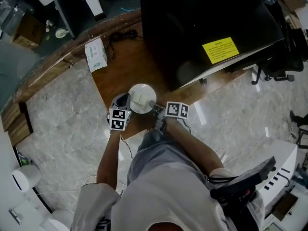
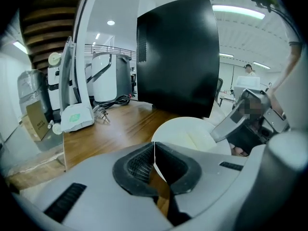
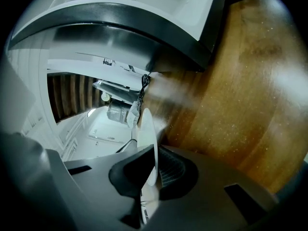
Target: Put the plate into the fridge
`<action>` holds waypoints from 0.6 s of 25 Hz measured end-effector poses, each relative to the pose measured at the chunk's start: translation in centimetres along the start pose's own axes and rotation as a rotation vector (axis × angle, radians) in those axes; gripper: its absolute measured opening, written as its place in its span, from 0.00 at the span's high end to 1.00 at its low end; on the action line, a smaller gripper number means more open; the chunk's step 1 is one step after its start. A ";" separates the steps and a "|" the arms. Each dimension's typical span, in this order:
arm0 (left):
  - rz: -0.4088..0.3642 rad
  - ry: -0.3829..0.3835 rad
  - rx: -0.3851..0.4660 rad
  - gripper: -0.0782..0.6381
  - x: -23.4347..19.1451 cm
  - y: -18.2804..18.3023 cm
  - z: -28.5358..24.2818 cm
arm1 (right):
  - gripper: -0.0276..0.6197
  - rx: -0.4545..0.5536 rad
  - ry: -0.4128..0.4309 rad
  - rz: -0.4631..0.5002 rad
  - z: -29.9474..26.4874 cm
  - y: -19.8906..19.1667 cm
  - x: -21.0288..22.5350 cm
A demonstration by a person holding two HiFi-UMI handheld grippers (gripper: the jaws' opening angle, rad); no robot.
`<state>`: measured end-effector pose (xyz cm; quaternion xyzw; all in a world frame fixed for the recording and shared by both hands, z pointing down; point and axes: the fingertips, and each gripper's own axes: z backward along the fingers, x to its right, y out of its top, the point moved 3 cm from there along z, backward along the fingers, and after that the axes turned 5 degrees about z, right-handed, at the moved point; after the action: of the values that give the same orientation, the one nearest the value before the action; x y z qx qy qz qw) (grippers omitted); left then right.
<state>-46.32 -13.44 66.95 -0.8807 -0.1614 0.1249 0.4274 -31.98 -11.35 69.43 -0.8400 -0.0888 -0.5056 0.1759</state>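
White plate (image 1: 139,94) sits clamped in right gripper (image 3: 155,161) fingers, left gripper (image 2: 154,154) beside it, fingers together.

**Q:** Left gripper (image 2: 154,161) status?
**A:** The pads are closed on the rim of the plate (image 2: 190,134). The white rim shows as a thin line between them.

**Q:** Plate position?
**A:** It is held above the wood floor (image 2: 120,129) and extends ahead and to the right of the pads. The right gripper (image 2: 225,128) meets its far side, with one grey finger lying over the rim.

**Q:** Surroundings?
**A:** A black fridge (image 2: 178,57) stands upright on the floor beyond the plate. A white pack (image 2: 74,117) and a black cable (image 2: 115,100) sit at left, well apart from the plate.
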 end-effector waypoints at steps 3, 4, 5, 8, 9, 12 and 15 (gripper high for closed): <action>0.028 0.022 0.029 0.86 0.1 -0.1 1.9 | 0.92 0.007 0.010 0.009 0.6 -0.2 -0.7; 0.037 0.027 0.037 0.86 0.2 -0.2 2.5 | 0.92 0.010 0.012 0.013 0.8 -0.3 -1.0; 0.047 0.031 0.046 0.86 0.1 -0.3 3.2 | 0.92 0.012 0.013 0.019 0.9 -0.4 -1.3; 0.075 0.036 0.077 0.86 0.6 -0.4 5.2 | 0.92 0.014 0.018 0.045 1.6 -1.0 -2.2; 0.072 0.034 0.088 0.86 1.0 -0.2 5.8 | 0.92 0.015 0.020 0.054 1.9 -1.2 -2.6; 0.036 0.032 0.121 0.86 2.7 0.8 7.3 | 0.92 0.022 0.027 0.090 2.7 -1.9 -3.6; 0.001 0.033 0.150 0.86 4.1 1.9 8.0 | 0.92 0.038 0.033 0.105 3.5 -2.3 -4.3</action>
<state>-45.10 -7.24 60.32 -0.8483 -0.1440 0.1222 0.4947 -31.90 -7.75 64.58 -0.8316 -0.0512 -0.5075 0.2197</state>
